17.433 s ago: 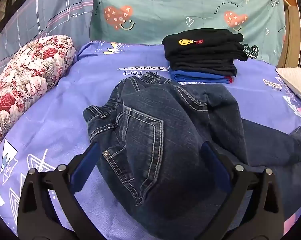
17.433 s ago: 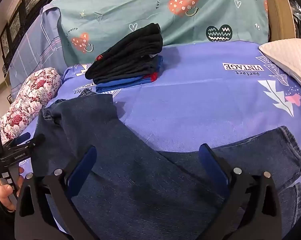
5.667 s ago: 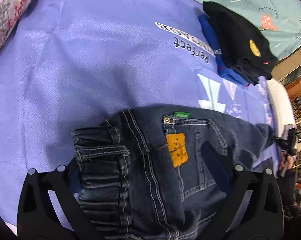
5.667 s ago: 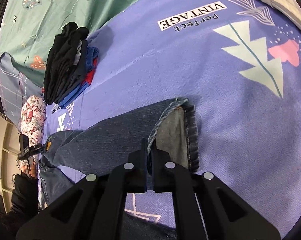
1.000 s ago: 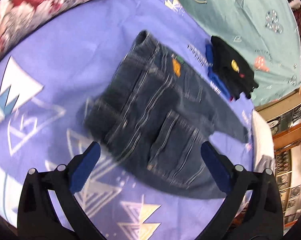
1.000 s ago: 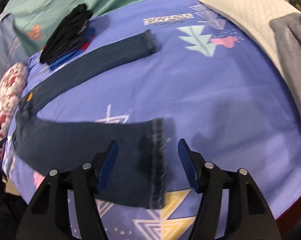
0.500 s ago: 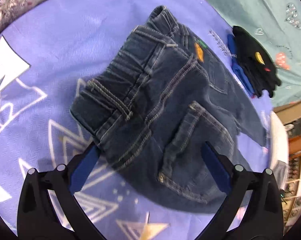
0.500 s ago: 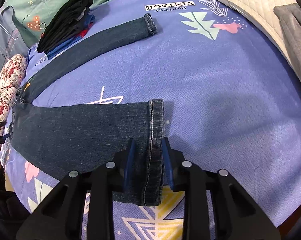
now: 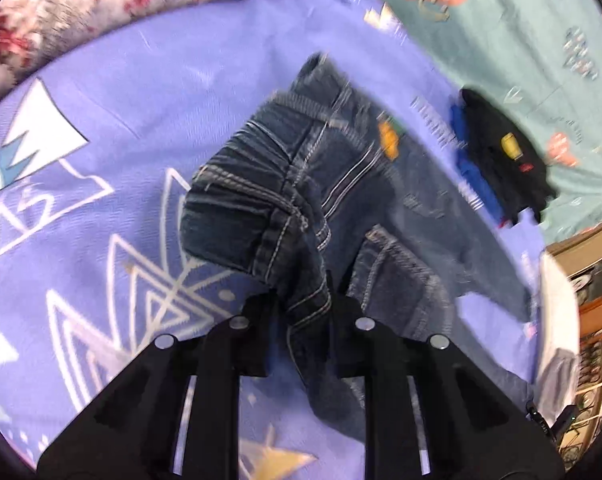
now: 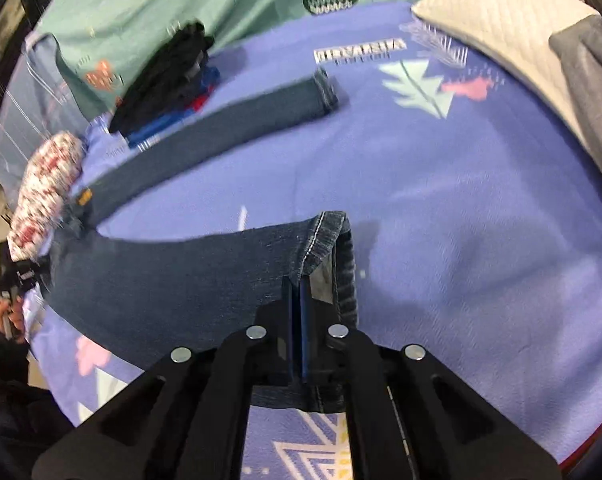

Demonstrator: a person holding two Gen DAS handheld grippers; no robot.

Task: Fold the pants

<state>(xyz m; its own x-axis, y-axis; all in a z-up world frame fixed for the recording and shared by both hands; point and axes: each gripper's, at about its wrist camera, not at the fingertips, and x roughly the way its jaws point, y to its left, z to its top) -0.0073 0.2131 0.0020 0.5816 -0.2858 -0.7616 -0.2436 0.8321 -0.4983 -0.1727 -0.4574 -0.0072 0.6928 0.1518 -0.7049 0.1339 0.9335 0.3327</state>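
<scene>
Dark blue jeans (image 9: pixel 261 208) lie spread on the purple bed sheet (image 9: pixel 101 120). In the left wrist view my left gripper (image 9: pixel 301 300) has its jaws closing on the near corner of the waistband, and bunched denim is pinched between the pads. The right wrist view shows my right gripper (image 10: pixel 300 284) closing tight on the hem (image 10: pixel 321 236) of the near leg, which is lifted and curled. The other leg (image 10: pixel 237 128) lies flat towards the back. A hand with the left gripper (image 10: pixel 17 276) shows at the far left.
A stack of folded black, blue and red clothes (image 10: pixel 165 80) sits near the teal headboard sheet (image 10: pixel 181 0). A floral pillow (image 9: pixel 101 4) lies on the left. A white quilted pillow (image 10: pixel 501 28) and a grey garment (image 10: pixel 589 80) lie on the right.
The left jaws went from wide apart to pinched on the waistband corner, bunching it. The right jaws closed fully on the leg hem, which now curls up off the sheet.
</scene>
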